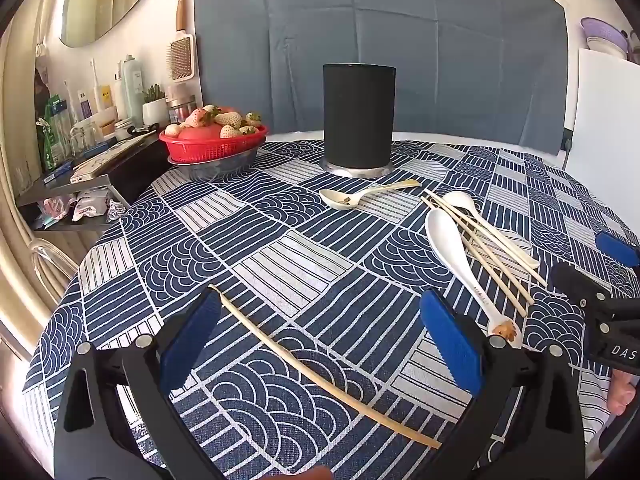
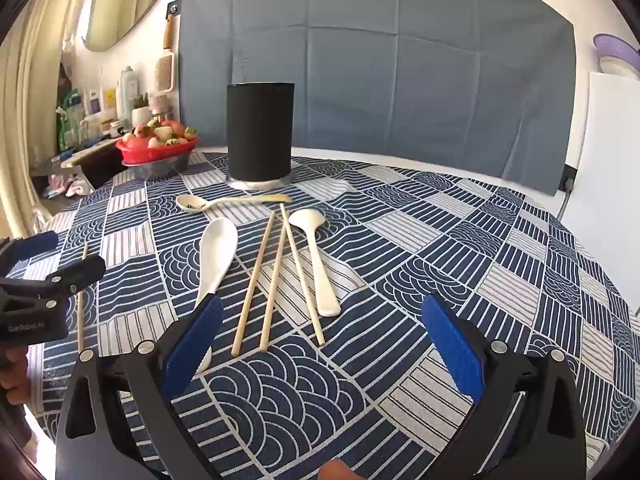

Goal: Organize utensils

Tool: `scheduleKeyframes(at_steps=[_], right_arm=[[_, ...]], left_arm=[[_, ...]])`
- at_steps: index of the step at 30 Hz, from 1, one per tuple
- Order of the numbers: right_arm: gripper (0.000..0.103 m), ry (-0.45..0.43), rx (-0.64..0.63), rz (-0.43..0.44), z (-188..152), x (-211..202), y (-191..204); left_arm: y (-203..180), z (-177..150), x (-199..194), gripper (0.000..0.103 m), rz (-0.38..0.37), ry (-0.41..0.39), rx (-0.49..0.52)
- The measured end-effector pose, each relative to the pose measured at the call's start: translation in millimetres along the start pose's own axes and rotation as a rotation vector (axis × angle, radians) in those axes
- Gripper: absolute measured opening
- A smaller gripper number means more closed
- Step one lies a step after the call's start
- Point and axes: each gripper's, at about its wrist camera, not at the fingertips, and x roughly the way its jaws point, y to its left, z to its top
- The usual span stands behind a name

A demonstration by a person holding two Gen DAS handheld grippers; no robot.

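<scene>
Tall black cylindrical utensil holder (image 2: 260, 132) stands upright. In front of it: 3 pale wooden chopsticks (image 2: 276, 276), long axes toward the holder, between 2 white ceramic spoons (image 2: 214, 256), bowls toward it. Cream spoon (image 2: 232, 201) lies crosswise. 1 separate chopstick (image 1: 320, 368) lies diagonally under left gripper (image 1: 320, 344), jaws apart. Right gripper (image 2: 320, 344) spread, empty, pad covering spoon handle end.

spoons (image 2: 216, 256): 3 | chopsticks (image 2: 253, 285): 4 (one lies apart) | black holder (image 2: 260, 132): 1 | red basket (image 2: 154, 151): 1
</scene>
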Motion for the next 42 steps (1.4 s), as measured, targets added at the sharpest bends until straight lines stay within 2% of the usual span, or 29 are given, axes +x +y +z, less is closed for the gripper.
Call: scheduleKeyframes(at_steps=[42], right_arm=[[0.096, 0.001, -0.014, -0.002, 0.8, 1.5, 2.0]], left_arm=[[0.4, -0.7, -1.3, 0.097, -0.016, -0.003, -0.002]])
